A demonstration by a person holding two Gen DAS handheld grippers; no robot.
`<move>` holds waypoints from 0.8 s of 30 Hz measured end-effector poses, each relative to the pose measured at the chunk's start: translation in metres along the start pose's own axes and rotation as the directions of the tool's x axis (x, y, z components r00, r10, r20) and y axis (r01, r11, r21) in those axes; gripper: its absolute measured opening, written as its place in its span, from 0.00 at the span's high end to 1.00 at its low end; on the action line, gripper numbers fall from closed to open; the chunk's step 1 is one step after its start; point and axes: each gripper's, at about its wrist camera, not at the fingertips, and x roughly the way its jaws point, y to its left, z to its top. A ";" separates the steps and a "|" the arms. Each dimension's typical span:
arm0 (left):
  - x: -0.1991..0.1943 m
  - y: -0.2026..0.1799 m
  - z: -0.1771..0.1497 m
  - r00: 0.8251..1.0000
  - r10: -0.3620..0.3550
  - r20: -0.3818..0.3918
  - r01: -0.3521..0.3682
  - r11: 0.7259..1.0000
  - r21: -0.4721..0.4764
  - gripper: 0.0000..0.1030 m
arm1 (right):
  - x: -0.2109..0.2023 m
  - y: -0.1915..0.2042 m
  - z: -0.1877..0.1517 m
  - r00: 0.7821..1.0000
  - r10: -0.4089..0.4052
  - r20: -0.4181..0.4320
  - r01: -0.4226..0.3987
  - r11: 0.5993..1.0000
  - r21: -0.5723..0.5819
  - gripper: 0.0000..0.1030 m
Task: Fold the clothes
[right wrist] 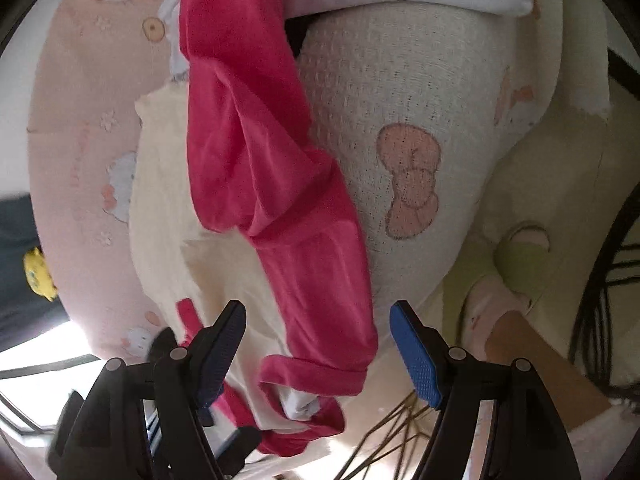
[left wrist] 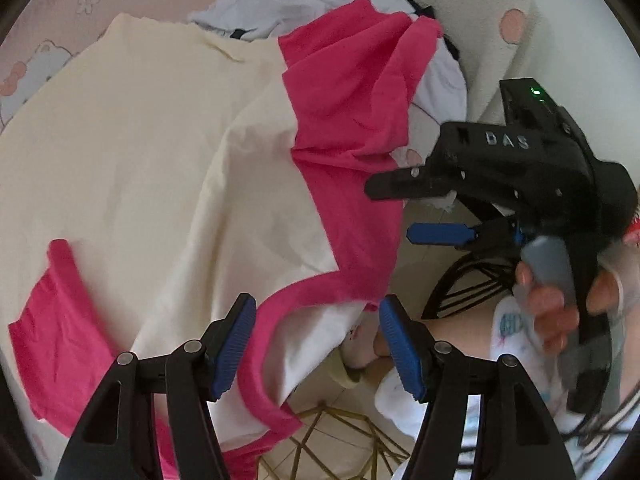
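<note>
Shirt (left wrist: 168, 168), cream w/ pink sleeves and pink collar band, lies spread on a pink cartoon-print bed cover (left wrist: 60, 12), neck end hanging off the bed edge toward the floor. Left tongs (left wrist: 318, 346) point steeply down at that neck end: jaws stand apart, blue pads either side of the pink collar (left wrist: 280, 304), not pressing on it, nothing held. Collar curves between the two pads; cream body runs up and away from the tips, one pink sleeve (left wrist: 48, 336) lies just left of the left arm of the tongs.

Right tongs (left wrist: 412, 208) show in the left wrist view to the right of shirt, beside the other pink sleeve (left wrist: 344, 120), jaws wide, nothing gripped, held by a hand (left wrist: 560, 304). In the right wrist view the same tongs (right wrist: 318, 350) hang over the sleeve end: pink sleeve (right wrist: 280, 208) drapes down between the pads, cuff near the tips, pads clear of the cloth on both sides.

Behind shirt a pile of white and pale blue clothes (left wrist: 288, 4) sits on the bed, touching the sleeve. White textured blanket w/ pink bow (right wrist: 408, 184) lies just right of the sleeve.
</note>
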 end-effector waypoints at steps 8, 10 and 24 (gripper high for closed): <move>0.016 -0.023 0.013 1.000 -0.009 -0.014 0.010 0.999 0.037 0.40 | 0.003 -0.022 0.005 0.998 0.053 0.034 -0.056 0.990 0.127 0.29; 0.017 -0.026 0.016 0.999 -0.032 -0.012 0.033 0.999 0.027 0.40 | 0.005 -0.029 0.007 0.998 0.055 0.040 -0.060 0.985 0.163 0.37; 0.018 -0.046 0.022 1.000 -0.028 0.004 0.028 1.000 0.013 0.40 | -0.006 -0.012 0.004 0.976 0.209 0.066 -0.214 0.974 0.072 0.84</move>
